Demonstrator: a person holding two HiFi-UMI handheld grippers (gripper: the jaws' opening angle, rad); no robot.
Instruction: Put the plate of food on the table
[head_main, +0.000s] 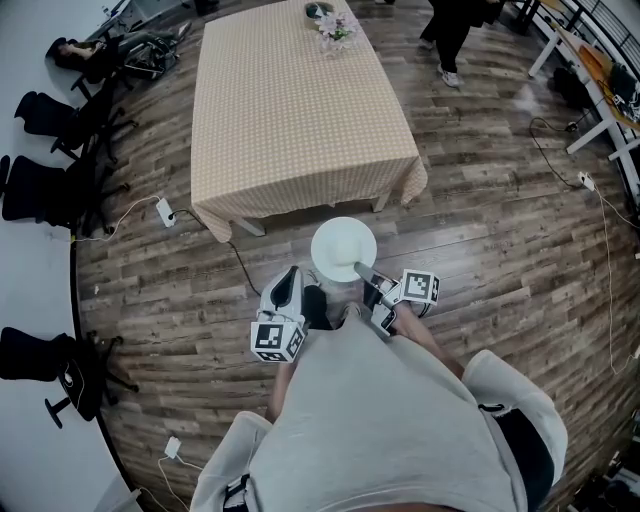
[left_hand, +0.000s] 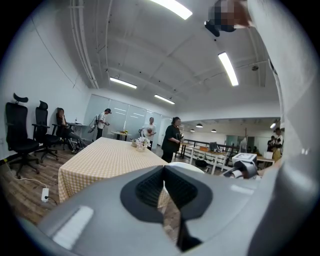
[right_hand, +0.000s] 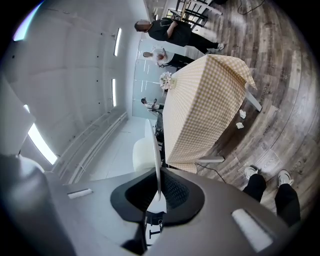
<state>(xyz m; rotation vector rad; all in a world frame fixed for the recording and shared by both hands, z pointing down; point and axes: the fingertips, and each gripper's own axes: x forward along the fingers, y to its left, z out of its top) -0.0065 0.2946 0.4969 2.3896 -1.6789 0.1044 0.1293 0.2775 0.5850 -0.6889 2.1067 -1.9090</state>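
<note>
A white round plate (head_main: 343, 250) hangs level over the wood floor, just short of the near edge of the table (head_main: 300, 110) with its yellow checked cloth. No food shows on it. My right gripper (head_main: 363, 271) is shut on the plate's near right rim; in the right gripper view the plate (right_hand: 156, 150) stands edge-on between the pads. My left gripper (head_main: 297, 279) sits at the plate's near left side, a little lower. In the left gripper view its jaws (left_hand: 164, 172) meet at the tips with nothing between them, and the plate's rim (left_hand: 187, 167) shows just beyond.
A vase of flowers (head_main: 335, 32) and a small bowl (head_main: 319, 11) stand at the table's far end. Black office chairs (head_main: 50, 190) line the left wall. A power strip (head_main: 165, 212) and cables lie on the floor. A person (head_main: 450, 30) stands beyond the table; desks (head_main: 590, 70) are at the right.
</note>
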